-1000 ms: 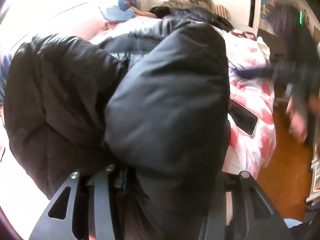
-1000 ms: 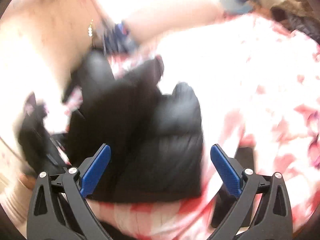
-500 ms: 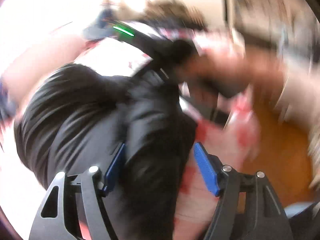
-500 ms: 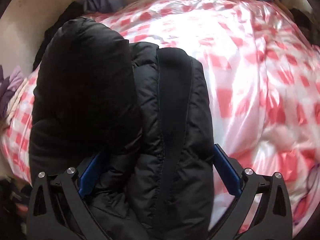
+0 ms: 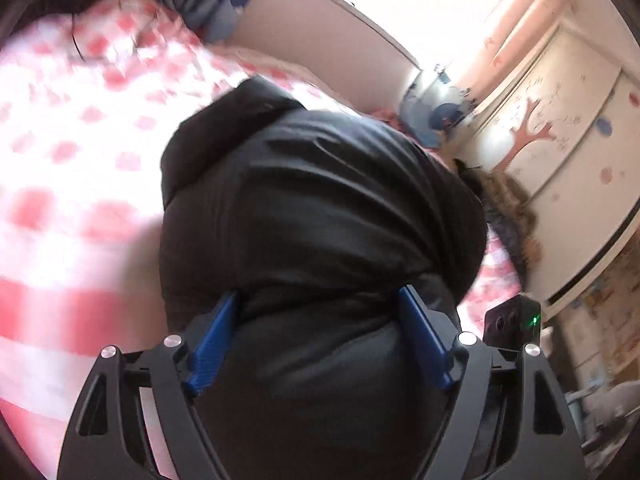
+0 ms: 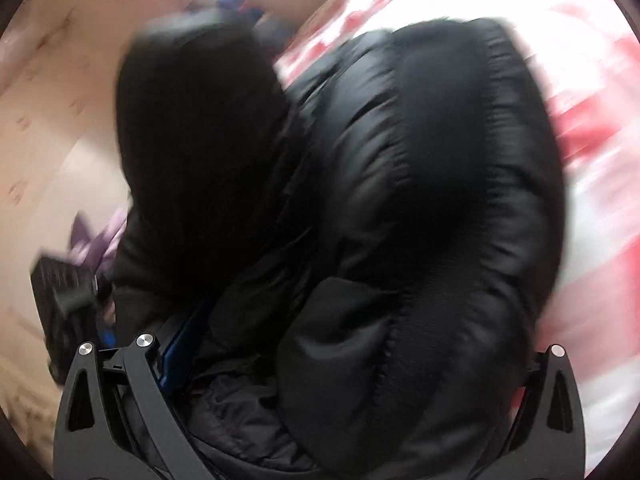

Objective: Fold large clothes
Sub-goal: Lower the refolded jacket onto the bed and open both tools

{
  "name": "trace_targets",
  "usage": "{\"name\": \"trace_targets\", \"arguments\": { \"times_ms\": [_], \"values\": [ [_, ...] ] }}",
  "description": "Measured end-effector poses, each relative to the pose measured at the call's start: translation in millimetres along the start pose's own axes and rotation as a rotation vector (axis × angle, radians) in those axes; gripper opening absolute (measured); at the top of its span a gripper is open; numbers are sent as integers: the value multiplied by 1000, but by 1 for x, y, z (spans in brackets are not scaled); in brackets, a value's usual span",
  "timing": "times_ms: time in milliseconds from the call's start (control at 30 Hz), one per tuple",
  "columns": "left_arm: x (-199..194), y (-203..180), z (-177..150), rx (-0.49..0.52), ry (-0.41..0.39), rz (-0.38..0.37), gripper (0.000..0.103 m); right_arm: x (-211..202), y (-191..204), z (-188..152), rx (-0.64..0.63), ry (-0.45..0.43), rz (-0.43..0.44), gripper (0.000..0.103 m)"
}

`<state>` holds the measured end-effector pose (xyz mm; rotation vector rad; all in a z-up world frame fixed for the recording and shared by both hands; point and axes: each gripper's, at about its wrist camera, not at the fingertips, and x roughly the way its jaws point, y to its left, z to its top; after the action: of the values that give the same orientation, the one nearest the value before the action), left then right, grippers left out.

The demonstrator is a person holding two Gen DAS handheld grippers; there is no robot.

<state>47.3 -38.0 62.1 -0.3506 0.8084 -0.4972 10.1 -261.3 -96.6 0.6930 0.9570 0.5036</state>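
Observation:
A black puffer jacket (image 5: 320, 208) lies folded into a thick bundle on the red-and-white checked bedcover (image 5: 60, 152). My left gripper (image 5: 318, 344) straddles the near end of the bundle. Its jaws are opening, and the jacket bulges between the blue pads (image 5: 212, 348). In the right wrist view the jacket (image 6: 420, 200) fills the frame, with a sleeve or hood (image 6: 200, 140) piled on its left. My right gripper (image 6: 340, 340) stands wide around the bundle. One of its blue pads (image 6: 176, 352) shows at the left; the other is hidden by the cloth.
A cream wardrobe (image 5: 560, 120) with a tree decal stands at the right, with a brownish heap of clothes (image 5: 512, 208) before it. A black box with a green light (image 5: 516, 320) sits beside my left gripper. Purple cloth (image 6: 100, 240) lies at the bed's left edge by a pale wall (image 6: 48, 120).
My left gripper let go of the jacket part it held, rolled and swung across, and now straddles the bundle with wider jaws. My right gripper came down close over the jacket.

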Motion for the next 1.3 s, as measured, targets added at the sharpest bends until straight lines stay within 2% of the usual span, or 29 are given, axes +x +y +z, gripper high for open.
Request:
{"name": "trace_targets", "arguments": {
  "times_ms": [67,100,133,233,267,300,333,367,433,500,567,633,733,800,867,967,1067,1100,1167,1200,1233,1300],
  "values": [
    [-30,10,4,67,17,77,76,21,19,-13,-59,87,42,97],
    [-29,9,-18,80,12,88,76,26,26,-21,-93,128,52,97],
    [-34,11,-23,89,13,96,76,25,27,-25,-106,140,58,97],
    [-24,11,-40,152,68,102,76,3,10,-21,-33,123,62,97],
    [-9,3,-46,183,98,98,76,-9,9,-21,-32,93,37,97],
    [4,-3,-55,219,115,111,76,-30,12,-17,-67,30,-33,97],
    [-8,8,-70,255,123,125,77,-50,22,-18,-113,-31,-104,97],
    [-1,0,-76,272,128,131,79,-72,36,-12,-173,-118,-199,97],
    [7,-17,-88,311,134,128,81,-92,59,4,-251,-211,-269,97],
    [12,-31,-94,365,144,138,81,-92,80,21,-309,-223,-317,97],
    [14,-36,-95,395,148,149,81,-73,88,44,-344,-194,-369,97],
    [10,-32,-94,395,149,139,81,-49,73,49,-277,-152,-415,97],
    [-3,-14,-87,337,147,84,81,-5,-1,37,41,-85,-228,97],
    [-7,-2,-85,287,138,40,82,7,-12,26,123,-133,-162,97],
    [-9,19,-86,222,125,40,83,19,-6,24,104,-147,-126,97],
    [-25,37,-86,133,109,50,83,45,15,31,-3,-59,-73,97],
    [-58,50,-75,-9,0,-11,83,50,13,33,-42,-24,-40,97],
    [-60,50,-71,-19,-14,-13,83,44,6,33,-23,-38,-36,97],
    [-54,50,-69,-2,10,-9,83,16,-12,25,75,-138,-55,97],
    [-43,54,-72,16,50,-6,83,10,-18,21,104,-152,-78,97],
    [-32,53,-76,37,75,-11,83,11,-20,12,98,-140,-115,97],
    [-16,46,-87,95,89,38,84,20,-14,2,19,-90,-185,97]
  ]
}}
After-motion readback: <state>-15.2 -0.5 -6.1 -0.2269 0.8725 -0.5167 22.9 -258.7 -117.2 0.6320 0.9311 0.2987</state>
